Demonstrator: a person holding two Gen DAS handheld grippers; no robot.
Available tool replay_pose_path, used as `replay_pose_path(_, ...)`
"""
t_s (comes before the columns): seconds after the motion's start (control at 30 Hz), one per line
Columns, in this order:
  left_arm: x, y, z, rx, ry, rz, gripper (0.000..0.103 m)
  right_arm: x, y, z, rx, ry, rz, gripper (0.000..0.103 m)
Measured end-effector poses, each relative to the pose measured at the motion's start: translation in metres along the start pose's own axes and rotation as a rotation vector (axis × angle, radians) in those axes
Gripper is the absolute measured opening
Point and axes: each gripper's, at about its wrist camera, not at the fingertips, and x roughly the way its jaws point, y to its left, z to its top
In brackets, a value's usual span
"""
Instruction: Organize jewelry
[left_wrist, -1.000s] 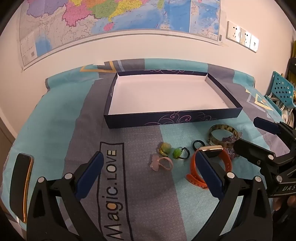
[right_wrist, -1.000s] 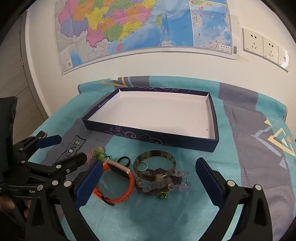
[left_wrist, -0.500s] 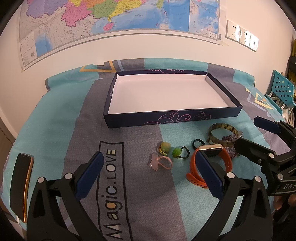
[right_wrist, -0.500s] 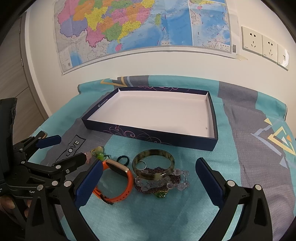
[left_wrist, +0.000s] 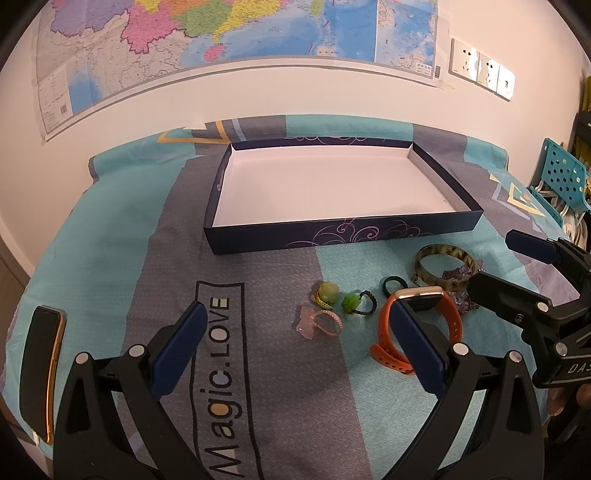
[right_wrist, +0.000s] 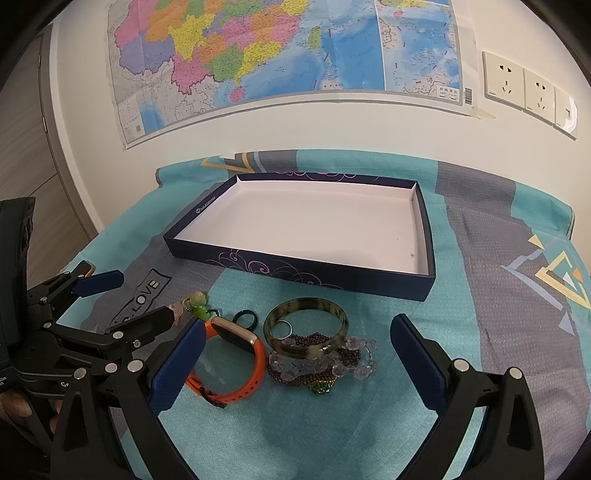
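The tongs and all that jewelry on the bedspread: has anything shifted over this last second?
Hardly anything. The right tongs have crept slightly forward toward the bangle and beads; the left tongs barely drifted. Both stay open and empty. The orange band, the small rings and the empty box lie where they were.

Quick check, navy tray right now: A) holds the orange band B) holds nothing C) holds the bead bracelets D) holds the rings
B: the navy tray shows only bare white floor; the orange band, bead bracelets and rings all lie on the cloth in front of it.
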Motion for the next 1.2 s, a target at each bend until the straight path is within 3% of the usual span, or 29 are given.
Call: replay_pose_path(1.2,0.002,-0.011,-0.002,0.015,0.009,-0.018,0.097,0.0,0.001,0.0,0.01,0.011,0.009,0.097)
